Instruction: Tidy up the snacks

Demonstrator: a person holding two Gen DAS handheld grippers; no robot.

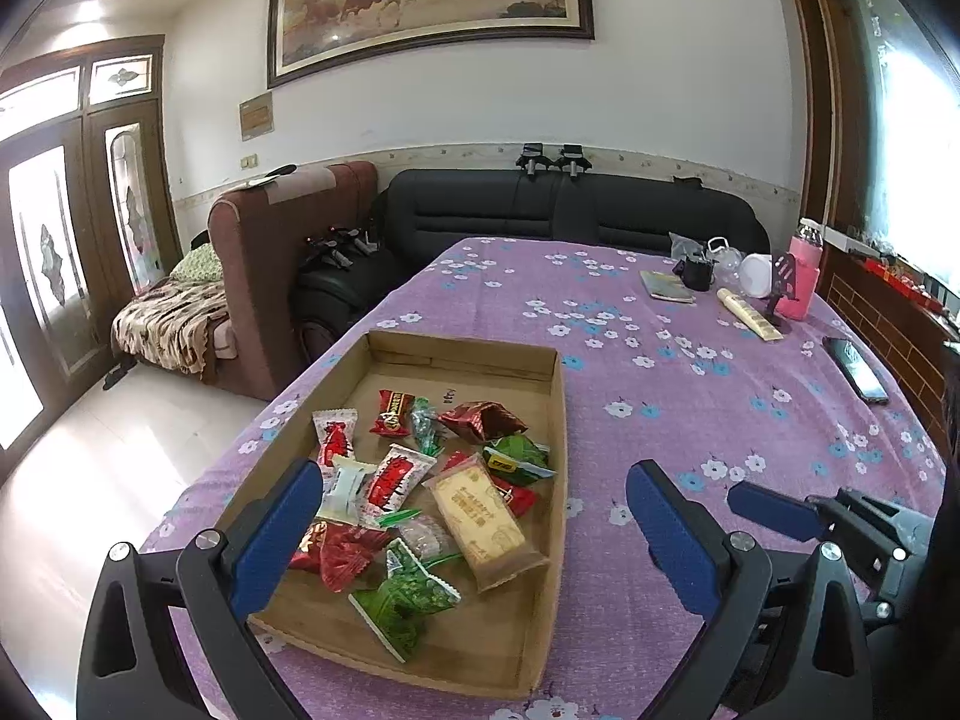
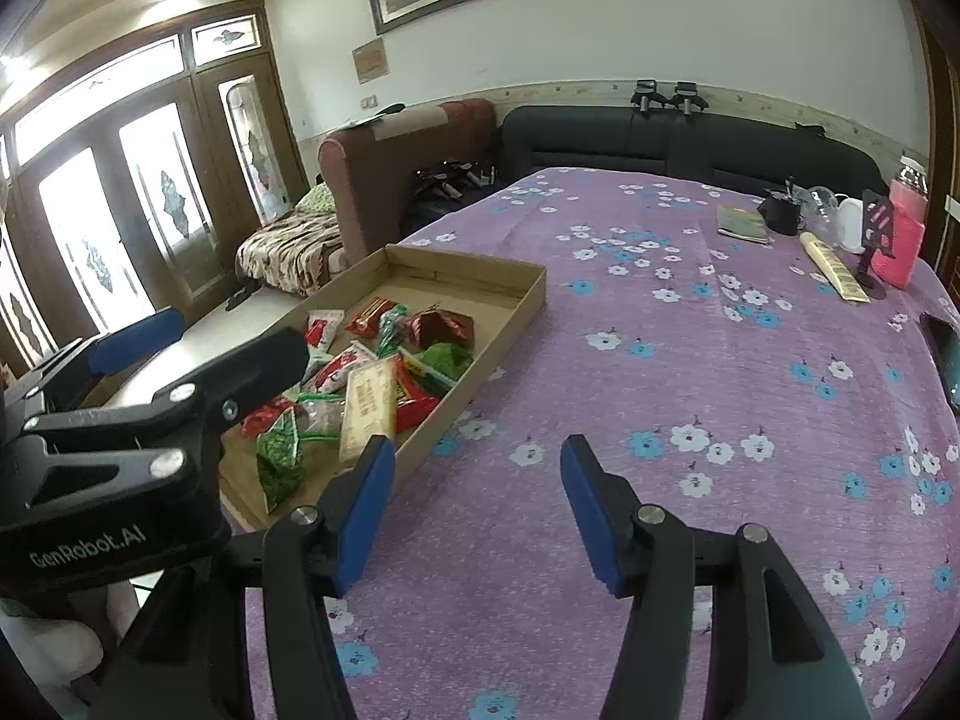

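Observation:
A shallow cardboard tray (image 1: 555, 420) lies on the purple flowered tablecloth and holds several wrapped snacks: red packets, green packets (image 1: 402, 600) and a tan biscuit bar (image 1: 480, 519). My left gripper (image 1: 474, 516) is open and empty, hovering over the tray's near end. My right gripper (image 2: 477, 504) is open and empty over bare cloth, to the right of the tray (image 2: 528, 300). The right gripper's blue finger also shows at the right edge of the left wrist view (image 1: 768, 507).
At the table's far right stand a pink bottle (image 1: 801, 276), a white jar, a black cup, a booklet (image 1: 666, 285) and a cream tube (image 1: 750, 315). A phone (image 1: 855, 369) lies near the right edge. Sofas stand beyond the table.

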